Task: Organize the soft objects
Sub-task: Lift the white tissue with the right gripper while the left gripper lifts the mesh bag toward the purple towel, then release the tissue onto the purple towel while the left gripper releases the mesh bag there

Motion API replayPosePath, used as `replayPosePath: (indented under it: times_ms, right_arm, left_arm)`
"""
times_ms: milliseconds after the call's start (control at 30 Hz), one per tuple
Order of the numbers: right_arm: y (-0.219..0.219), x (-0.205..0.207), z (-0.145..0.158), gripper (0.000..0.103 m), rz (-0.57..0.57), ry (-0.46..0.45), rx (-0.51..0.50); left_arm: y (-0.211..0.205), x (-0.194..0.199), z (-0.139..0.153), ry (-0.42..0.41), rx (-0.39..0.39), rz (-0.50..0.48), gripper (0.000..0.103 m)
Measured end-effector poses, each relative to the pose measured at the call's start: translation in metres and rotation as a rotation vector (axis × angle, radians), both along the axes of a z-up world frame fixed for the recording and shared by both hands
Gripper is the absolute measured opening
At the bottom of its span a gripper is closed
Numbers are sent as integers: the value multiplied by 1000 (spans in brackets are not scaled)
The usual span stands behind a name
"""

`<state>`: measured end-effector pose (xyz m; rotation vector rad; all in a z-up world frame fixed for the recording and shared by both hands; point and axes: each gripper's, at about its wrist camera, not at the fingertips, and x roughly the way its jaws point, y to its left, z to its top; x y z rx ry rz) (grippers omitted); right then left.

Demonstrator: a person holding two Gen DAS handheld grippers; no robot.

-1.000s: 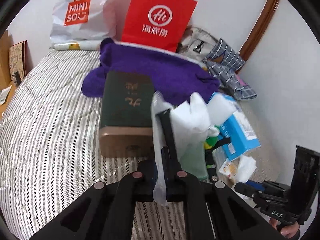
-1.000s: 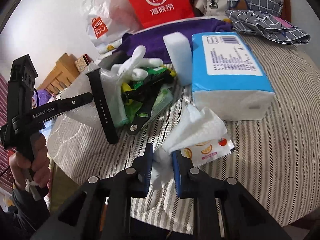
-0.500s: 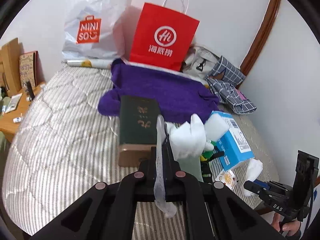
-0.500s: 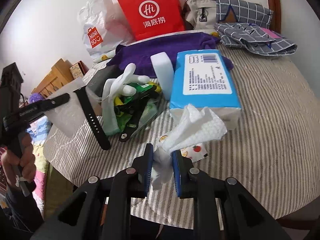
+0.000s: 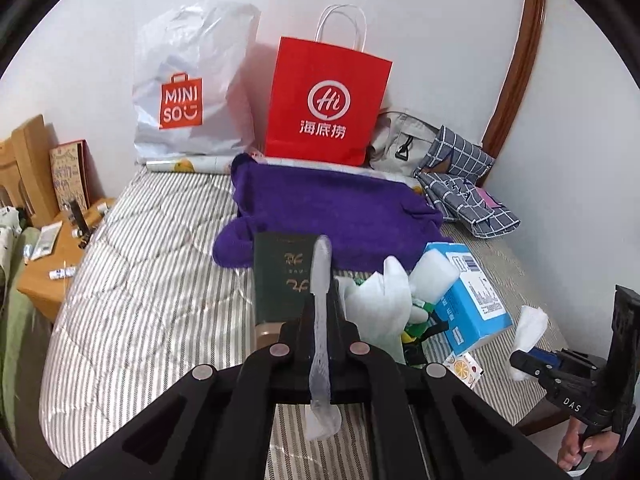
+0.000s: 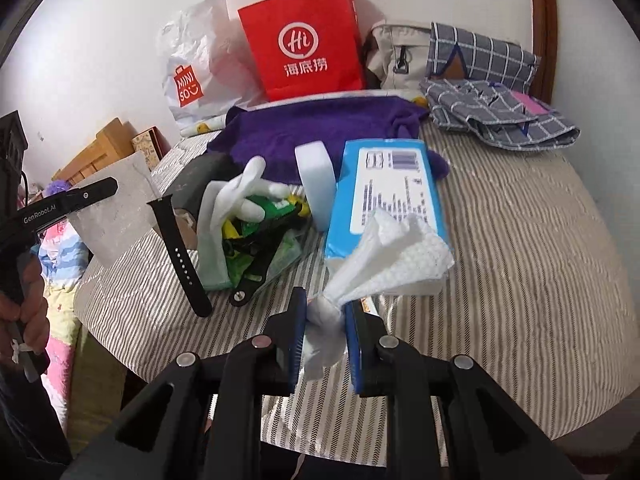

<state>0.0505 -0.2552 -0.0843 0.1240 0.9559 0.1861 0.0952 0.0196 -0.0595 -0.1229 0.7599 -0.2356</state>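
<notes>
My left gripper (image 5: 321, 320) is shut on a clear plastic bag (image 5: 321, 300), seen edge-on; the right wrist view shows it as a flat grey-white sheet (image 6: 114, 204) with a black watch strap (image 6: 180, 256) hanging by it. My right gripper (image 6: 325, 320) is shut on a crumpled white tissue (image 6: 384, 256), lifted above the striped bed; it also shows in the left wrist view (image 5: 528, 330). On the bed lie a white glove (image 6: 244, 192), a white sponge (image 6: 316, 184), a blue tissue pack (image 6: 386, 208) and a purple towel (image 5: 332, 208).
A dark green box (image 5: 280, 280) lies by the pile. A red paper bag (image 5: 324, 100), a white Miniso bag (image 5: 188, 92), a beige bag (image 6: 396, 52) and checked cloth (image 6: 492, 108) line the back wall. A wooden bedside table (image 5: 52, 264) stands at the left.
Both grippers have risen and drawn back from the pile. The left carries the plastic bag with it, the right has lifted the tissue off the bed.
</notes>
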Motion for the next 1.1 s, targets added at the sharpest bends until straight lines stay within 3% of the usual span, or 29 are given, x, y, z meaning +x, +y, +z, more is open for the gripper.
replayPosePath:
  times_ms: [633, 1100]
  right_arm:
    - [-10, 45, 55, 19, -6, -102, -18]
    - [-15, 124, 53, 19, 0, -87, -15]
  left_arm:
    - [-5, 32, 37, -56, 16, 7, 3]
    - [-16, 100, 32, -27, 57, 11, 3]
